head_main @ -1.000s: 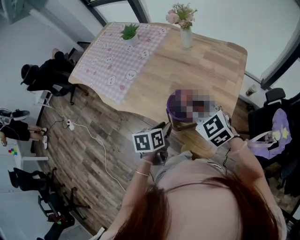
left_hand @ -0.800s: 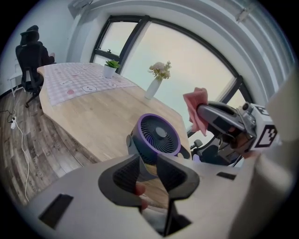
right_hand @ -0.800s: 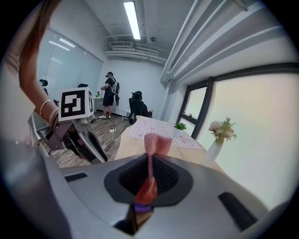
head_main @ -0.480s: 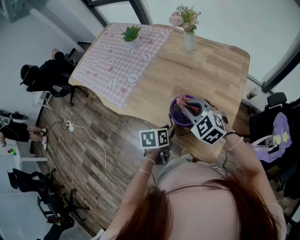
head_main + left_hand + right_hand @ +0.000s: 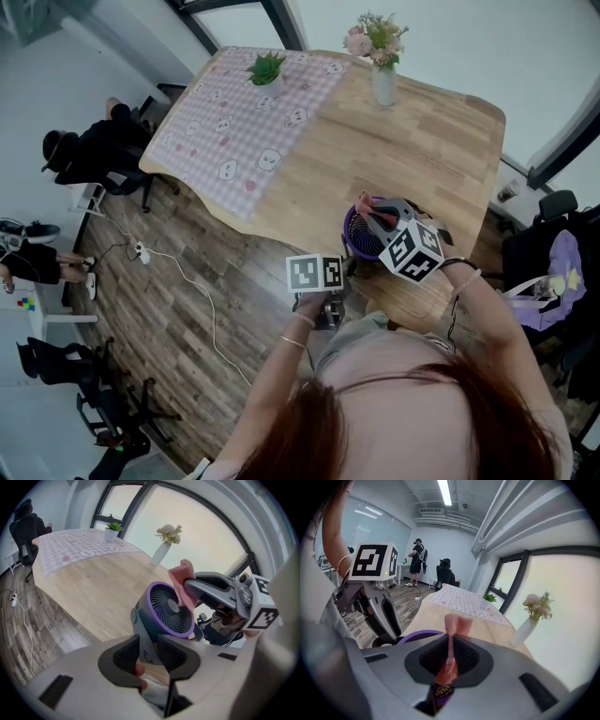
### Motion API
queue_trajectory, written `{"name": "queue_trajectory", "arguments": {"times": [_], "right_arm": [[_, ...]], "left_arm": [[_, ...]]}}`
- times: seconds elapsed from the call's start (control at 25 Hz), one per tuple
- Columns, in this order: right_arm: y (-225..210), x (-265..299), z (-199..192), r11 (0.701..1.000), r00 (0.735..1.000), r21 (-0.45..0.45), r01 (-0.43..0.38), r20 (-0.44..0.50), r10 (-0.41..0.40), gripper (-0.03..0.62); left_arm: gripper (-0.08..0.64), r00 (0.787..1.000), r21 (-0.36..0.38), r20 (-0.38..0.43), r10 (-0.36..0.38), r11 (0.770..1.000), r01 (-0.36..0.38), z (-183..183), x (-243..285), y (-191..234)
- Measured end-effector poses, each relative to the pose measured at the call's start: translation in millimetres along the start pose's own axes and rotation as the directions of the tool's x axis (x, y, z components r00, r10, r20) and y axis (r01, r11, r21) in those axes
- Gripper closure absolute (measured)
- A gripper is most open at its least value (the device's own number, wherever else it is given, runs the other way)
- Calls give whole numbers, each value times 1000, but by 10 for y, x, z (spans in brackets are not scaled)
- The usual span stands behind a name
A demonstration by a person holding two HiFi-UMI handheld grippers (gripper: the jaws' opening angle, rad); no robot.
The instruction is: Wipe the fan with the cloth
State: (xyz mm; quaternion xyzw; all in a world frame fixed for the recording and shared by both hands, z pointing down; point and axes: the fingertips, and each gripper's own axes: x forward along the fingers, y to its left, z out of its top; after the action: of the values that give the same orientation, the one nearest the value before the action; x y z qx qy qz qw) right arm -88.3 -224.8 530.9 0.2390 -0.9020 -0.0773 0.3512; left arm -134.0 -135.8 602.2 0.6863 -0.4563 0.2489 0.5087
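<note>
A small grey fan (image 5: 362, 236) with a purple rim stands at the near edge of the wooden table (image 5: 422, 141). My left gripper (image 5: 330, 281) is shut on the fan's grey stand (image 5: 146, 641), low on the fan's left side in the head view. My right gripper (image 5: 377, 219) is shut on a pink cloth (image 5: 364, 204) and holds it against the upper right of the fan grille (image 5: 169, 607). In the left gripper view the cloth (image 5: 180, 584) sticks out past the right gripper (image 5: 187, 587). In the right gripper view the cloth (image 5: 451, 641) hangs between the jaws above the purple rim (image 5: 417, 635).
A pink checked tablecloth (image 5: 239, 127) covers the table's far left, with a potted plant (image 5: 265, 67) on it. A white vase of flowers (image 5: 382, 82) stands at the far edge. A cable (image 5: 192, 286) runs over the floor. Chairs and seated people are at the left; a chair (image 5: 553, 272) is right.
My right gripper has shifted a little left with the cloth, over the fan's face. My left gripper keeps its hold on the fan's stand.
</note>
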Motion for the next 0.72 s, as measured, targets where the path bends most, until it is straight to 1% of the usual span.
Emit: {"name": "queue_trajectory", "arguments": {"times": [0.4,0.72], "right_arm": [[-8,308,-120,998,997,37,-48,-54,50,568],[-48,465,-199,997,994,47,-68,-79,72,568]], "left_arm": [[456,995,11,-94,32,999,-31,-17,133,27],[456,989,13,-141,45,999,-44,-90,238,21]]}}
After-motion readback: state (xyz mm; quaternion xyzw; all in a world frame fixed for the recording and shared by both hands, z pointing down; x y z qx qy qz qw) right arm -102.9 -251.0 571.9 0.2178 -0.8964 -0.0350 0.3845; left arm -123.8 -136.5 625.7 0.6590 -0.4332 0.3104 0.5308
